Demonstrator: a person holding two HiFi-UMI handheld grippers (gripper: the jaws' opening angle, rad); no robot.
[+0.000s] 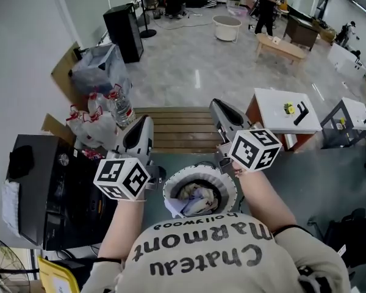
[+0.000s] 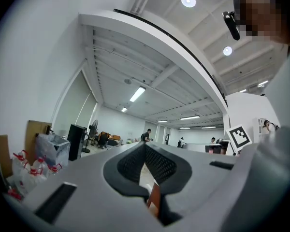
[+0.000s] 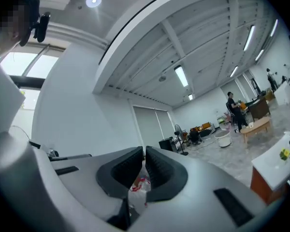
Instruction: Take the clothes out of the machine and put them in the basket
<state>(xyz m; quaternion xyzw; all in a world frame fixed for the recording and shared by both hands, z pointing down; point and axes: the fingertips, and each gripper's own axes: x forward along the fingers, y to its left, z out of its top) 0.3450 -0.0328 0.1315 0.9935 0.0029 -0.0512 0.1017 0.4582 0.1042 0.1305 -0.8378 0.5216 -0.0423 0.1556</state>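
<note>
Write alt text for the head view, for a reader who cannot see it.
Looking steeply down, a person holds the grey left gripper and grey right gripper, both shut and empty, at either side of a round white-rimmed opening that holds crumpled pale clothes. A slatted wooden platform lies beyond them.

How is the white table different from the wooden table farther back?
The white table has a squarish top; the wooden table is long and narrow. The white table carries a black tool and a small yellow-green thing; the wooden table looks almost bare. The white table is nearer the camera; the wooden table stands farther off, beside a standing person. Both rest on the grey floor.
</note>
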